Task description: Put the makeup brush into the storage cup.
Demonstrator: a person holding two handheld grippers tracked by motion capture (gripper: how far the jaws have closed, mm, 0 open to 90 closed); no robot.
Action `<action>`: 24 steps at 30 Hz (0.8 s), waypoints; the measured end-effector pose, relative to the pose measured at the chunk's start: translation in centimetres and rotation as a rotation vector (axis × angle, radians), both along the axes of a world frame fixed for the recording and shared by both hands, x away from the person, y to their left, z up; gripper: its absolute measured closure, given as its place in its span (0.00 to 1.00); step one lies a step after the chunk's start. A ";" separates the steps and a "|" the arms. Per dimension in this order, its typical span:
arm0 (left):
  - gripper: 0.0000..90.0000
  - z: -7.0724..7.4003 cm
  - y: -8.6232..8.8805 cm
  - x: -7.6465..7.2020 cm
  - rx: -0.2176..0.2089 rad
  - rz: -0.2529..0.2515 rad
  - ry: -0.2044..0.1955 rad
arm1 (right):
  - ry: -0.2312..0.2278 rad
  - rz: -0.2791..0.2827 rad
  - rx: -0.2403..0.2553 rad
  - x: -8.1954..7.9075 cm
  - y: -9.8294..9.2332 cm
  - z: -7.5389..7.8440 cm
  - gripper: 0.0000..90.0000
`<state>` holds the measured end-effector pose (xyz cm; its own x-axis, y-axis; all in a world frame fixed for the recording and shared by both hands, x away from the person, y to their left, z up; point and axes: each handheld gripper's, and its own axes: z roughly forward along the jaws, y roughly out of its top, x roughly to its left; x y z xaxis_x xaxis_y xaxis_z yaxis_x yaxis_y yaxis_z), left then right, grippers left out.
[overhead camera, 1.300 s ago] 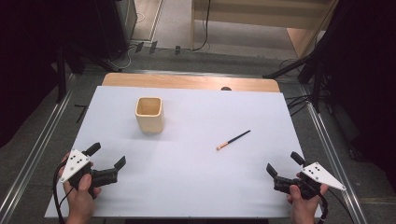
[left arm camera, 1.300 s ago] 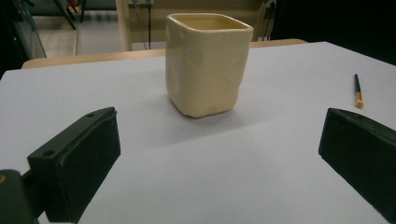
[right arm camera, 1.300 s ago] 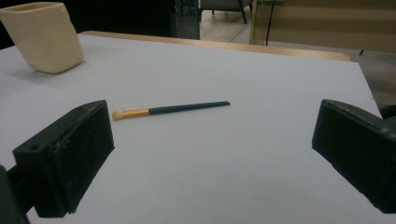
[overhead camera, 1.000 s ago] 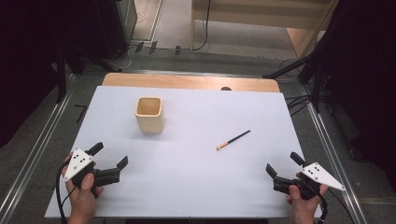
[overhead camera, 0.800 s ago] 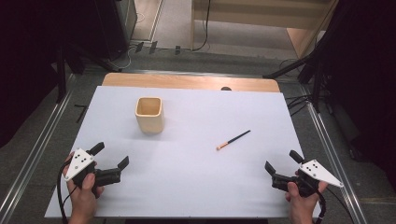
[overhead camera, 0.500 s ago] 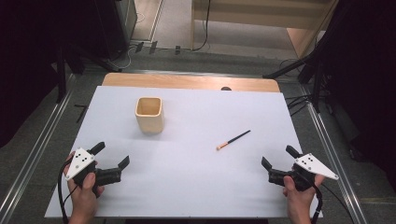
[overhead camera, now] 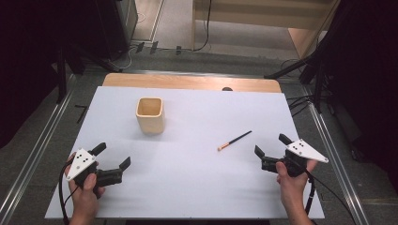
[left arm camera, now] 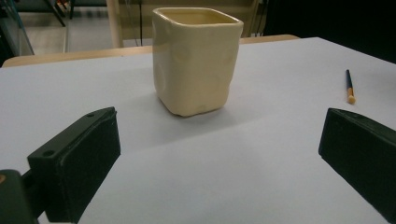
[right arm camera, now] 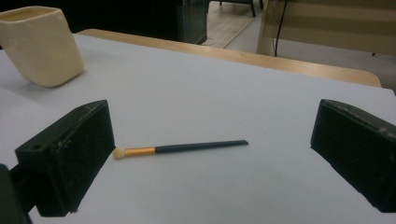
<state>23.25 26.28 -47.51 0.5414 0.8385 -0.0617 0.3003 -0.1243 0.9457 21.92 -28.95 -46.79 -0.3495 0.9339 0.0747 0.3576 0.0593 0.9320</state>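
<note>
A cream square cup [overhead camera: 150, 115] stands upright on the white table sheet [overhead camera: 197, 187], left of centre. A thin dark brush with an orange ferrule [overhead camera: 234, 140] lies flat to its right. My left gripper [overhead camera: 112, 156] is open near the front left, its jaws facing the cup [left arm camera: 196, 58], with the brush [left arm camera: 349, 86] far off at the right. My right gripper [overhead camera: 271, 145] is open at the front right, a short way from the brush [right arm camera: 180, 149], which lies across the gap between the jaws. The cup [right arm camera: 39, 44] stands at upper left there.
A bare wooden strip of the table [overhead camera: 187, 82] runs along the far edge. Metal rails [overhead camera: 28, 159] flank both sides. Cables and stand legs lie on the floor behind.
My right gripper has moved forward and left toward the brush. My left gripper has shifted slightly and stays open.
</note>
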 end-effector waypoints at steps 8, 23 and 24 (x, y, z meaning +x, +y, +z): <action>0.00 -0.1 0.0 0.0 0.005 -0.007 0.001 | 0.001 0.016 0.004 1.7 0.9 0.7 0.00; 0.00 -0.1 0.0 0.1 0.000 -0.008 0.003 | 0.017 0.030 -0.017 4.3 1.9 1.3 0.01; 0.00 -0.1 -0.1 0.1 -0.002 -0.008 0.003 | 0.018 0.031 -0.020 4.5 1.9 1.4 0.01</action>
